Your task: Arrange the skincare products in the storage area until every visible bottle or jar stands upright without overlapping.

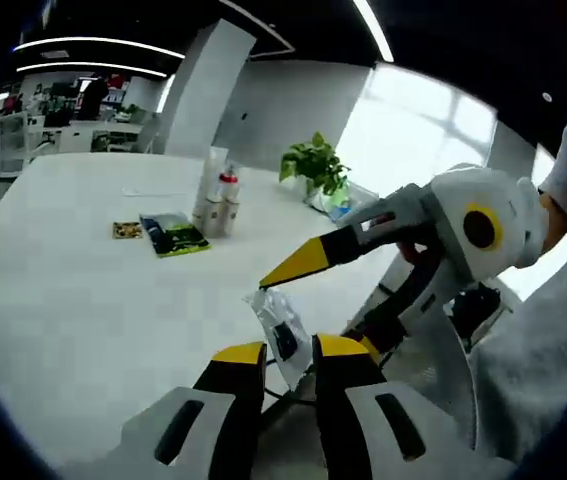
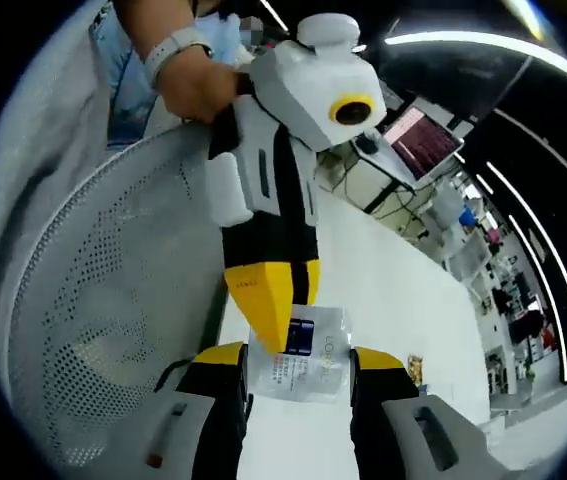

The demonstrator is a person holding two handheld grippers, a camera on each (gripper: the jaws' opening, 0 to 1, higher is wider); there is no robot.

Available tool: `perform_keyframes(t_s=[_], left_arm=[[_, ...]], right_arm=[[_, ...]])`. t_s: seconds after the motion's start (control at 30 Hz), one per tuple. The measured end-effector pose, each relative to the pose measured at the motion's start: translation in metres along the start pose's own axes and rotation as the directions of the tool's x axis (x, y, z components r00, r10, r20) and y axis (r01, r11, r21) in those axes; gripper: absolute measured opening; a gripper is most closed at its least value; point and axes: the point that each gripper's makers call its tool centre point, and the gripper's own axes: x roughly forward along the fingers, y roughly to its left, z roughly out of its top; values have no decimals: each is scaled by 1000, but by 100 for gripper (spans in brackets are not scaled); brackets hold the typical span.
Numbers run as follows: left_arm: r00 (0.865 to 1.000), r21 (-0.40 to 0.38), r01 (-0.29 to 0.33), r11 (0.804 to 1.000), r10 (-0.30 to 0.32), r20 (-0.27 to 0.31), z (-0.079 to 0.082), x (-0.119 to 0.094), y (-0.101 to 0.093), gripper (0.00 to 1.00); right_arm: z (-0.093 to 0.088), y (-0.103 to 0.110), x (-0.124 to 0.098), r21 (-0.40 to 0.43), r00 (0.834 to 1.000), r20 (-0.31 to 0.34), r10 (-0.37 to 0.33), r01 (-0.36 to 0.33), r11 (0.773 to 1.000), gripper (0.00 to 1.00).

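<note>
A clear skincare sachet (image 1: 281,332) with a dark label sits between my left gripper's (image 1: 289,350) yellow-tipped jaws, which are shut on its edge. In the right gripper view the same sachet (image 2: 311,364) lies between the wide-apart jaws of my right gripper (image 2: 300,356), which is open. The left gripper (image 2: 275,322) comes down from above onto the sachet. In the left gripper view the right gripper (image 1: 315,310) reaches in from the right, its upper tip just above the sachet. Two or three upright bottles (image 1: 213,203) stand together further along the white table (image 1: 83,300).
A green and black packet (image 1: 173,235) and a small flat item (image 1: 128,230) lie left of the bottles. A potted plant (image 1: 315,165) stands behind them. A white mesh chair (image 2: 83,300) is close on the left; a hand (image 2: 198,85) holds the left gripper. Desks and a screen (image 2: 418,140) lie beyond.
</note>
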Motion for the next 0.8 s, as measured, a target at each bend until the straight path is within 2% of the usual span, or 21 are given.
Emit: perform_keyframes(t_s=[0.07,0.13,0.2,0.33,0.4,0.43,0.5,0.57,0.6,0.63,0.67,0.7,0.73,0.77,0.8], left_arm=[[1000,-4,-1,1000,1,2,1,0,0,14],[1000,-23,13,1000,-13,1,2,-2,0,4],[1000,-26,15,1000,-15,-3,2,-4,0,1],[1000,-17,-13,1000,13,-21,0,-6,4,0],[1000,-22,-9,1000,8,-21,0,-6,4,0],[1000,-24,-7,1000,6,-22,0,-7,3,0],[1000,-23,-7,1000,7,-19,0,-7,4,0],[1000,-21,-2,1000,2,-20,0,-7,3,0],[1000,-10,-4,1000,4,-17,0,-7,3,0],[1000,-7,-2,1000,1,-14,1,-7,2,0],[1000,-11,11,1000,-11,-9,2,-8,0,0],[1000,-13,18,1000,-18,-4,3,-9,-1,0],[1000,-14,29,999,-29,2,4,-10,-2,0],[998,-23,56,998,-56,6,5,-11,-6,0],[997,-31,74,997,-74,11,6,-11,-9,0]], right_arm=[[5,2,1,-21,1000,9,6,-6,1000,36],[10,3,2,-22,1000,18,13,-13,1000,36],[12,1,3,-17,1000,20,14,-13,1000,35],[9,0,5,103,999,35,14,-18,995,36],[7,0,3,165,999,47,9,-16,986,36],[5,2,2,241,998,63,11,-26,970,37],[0,5,1,333,996,85,18,-45,942,43],[-8,10,2,480,994,104,36,-82,874,50],[-11,14,2,596,991,123,48,-112,795,51],[-10,17,3,642,985,166,57,-152,752,50],[-10,18,3,705,977,206,50,-183,685,48],[-12,16,4,749,975,219,28,-186,636,47],[-4,20,1,785,950,309,45,-281,552,46],[0,17,-2,816,935,354,18,-318,483,43],[2,13,-3,835,921,389,-15,-346,428,41]])
